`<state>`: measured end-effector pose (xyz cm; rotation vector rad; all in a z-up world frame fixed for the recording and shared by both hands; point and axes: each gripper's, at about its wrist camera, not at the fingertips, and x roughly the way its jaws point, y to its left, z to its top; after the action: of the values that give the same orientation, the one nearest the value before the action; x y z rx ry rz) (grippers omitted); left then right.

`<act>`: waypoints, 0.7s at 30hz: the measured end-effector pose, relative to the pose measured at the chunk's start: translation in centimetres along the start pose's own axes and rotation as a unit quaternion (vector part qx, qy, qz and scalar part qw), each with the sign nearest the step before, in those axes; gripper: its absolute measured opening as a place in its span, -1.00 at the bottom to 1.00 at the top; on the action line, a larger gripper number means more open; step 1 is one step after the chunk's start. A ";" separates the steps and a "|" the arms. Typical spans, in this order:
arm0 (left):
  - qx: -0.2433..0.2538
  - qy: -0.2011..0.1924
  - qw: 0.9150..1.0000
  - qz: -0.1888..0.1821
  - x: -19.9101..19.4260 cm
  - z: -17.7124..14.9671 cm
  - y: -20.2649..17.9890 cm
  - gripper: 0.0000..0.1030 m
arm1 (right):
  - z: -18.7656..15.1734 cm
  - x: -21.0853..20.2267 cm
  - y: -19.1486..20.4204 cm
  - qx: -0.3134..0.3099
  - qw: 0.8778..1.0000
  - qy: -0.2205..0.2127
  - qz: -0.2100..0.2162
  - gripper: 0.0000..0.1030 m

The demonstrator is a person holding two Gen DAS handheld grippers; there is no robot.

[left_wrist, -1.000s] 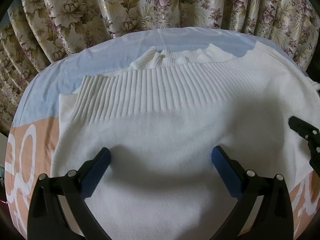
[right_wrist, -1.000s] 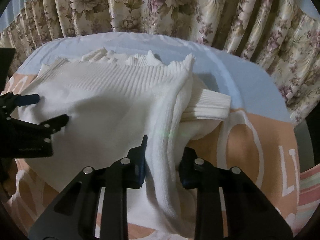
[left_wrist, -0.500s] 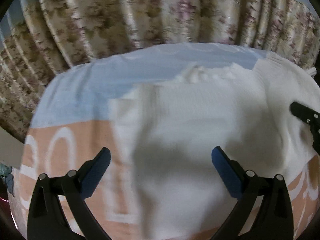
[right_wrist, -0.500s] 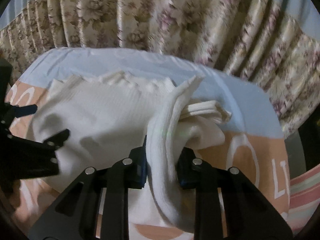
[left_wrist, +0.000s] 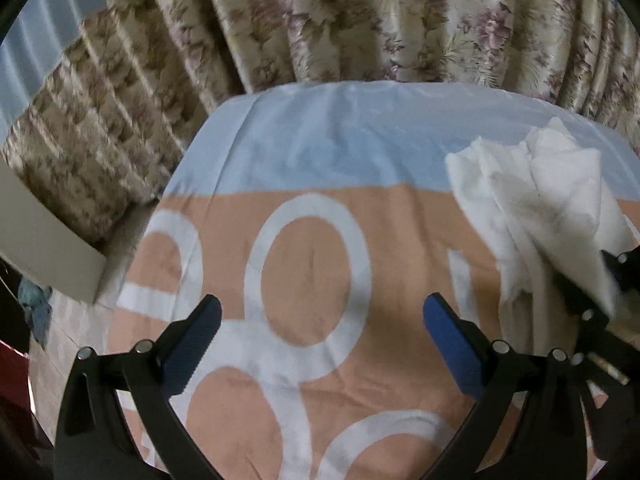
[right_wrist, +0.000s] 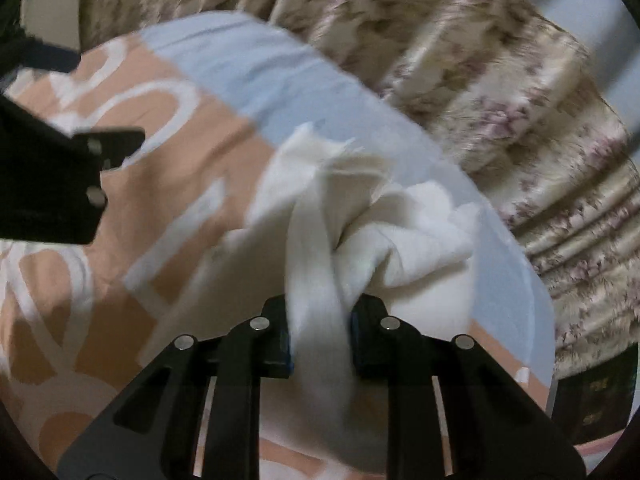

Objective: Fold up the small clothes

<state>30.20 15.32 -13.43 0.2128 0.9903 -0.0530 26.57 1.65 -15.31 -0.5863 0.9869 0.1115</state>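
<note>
Left wrist view: left gripper [left_wrist: 318, 338] released, jaws wide, nothing between, angled down over the peach-and-white bedsheet [left_wrist: 312, 264]. White knit sweater [left_wrist: 532, 208] bunched off to the right of it, long axis running toward right gripper [left_wrist: 592, 288].

Right wrist view: right gripper [right_wrist: 320, 332] clenched on a thick fold of white knit sweater [right_wrist: 360, 232], jaws just been closing a little; rest trailing ahead toward floral curtain [right_wrist: 500, 92]. Right hand nearer; wrist rolled, pointing down.

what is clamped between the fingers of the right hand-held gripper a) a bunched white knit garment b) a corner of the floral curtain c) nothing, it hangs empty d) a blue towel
a: in the right wrist view the right hand-held gripper pinches a thick fold of the bunched white knit garment between its blue pads.
</note>
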 end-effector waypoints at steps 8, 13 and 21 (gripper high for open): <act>0.003 -0.011 1.000 -0.021 -1.0 0.3 -0.9 0.97 | -1.4 -5.4 -6.1 0.088 0.985 -0.040 0.144 0.10; 0.019 -0.028 0.997 -0.069 -2.5 2.1 -4.2 0.97 | -3.9 -5.8 -13.5 0.173 0.973 -0.052 0.145 0.34; 0.077 -0.041 0.992 -0.088 -2.7 5.1 -11.6 0.97 | -8.0 -1.7 -15.7 0.239 0.956 -0.008 0.171 0.34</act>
<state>31.24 2.81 -10.28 0.2623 0.9213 -0.2985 25.06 -15.43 -10.71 0.0337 1.0469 0.1770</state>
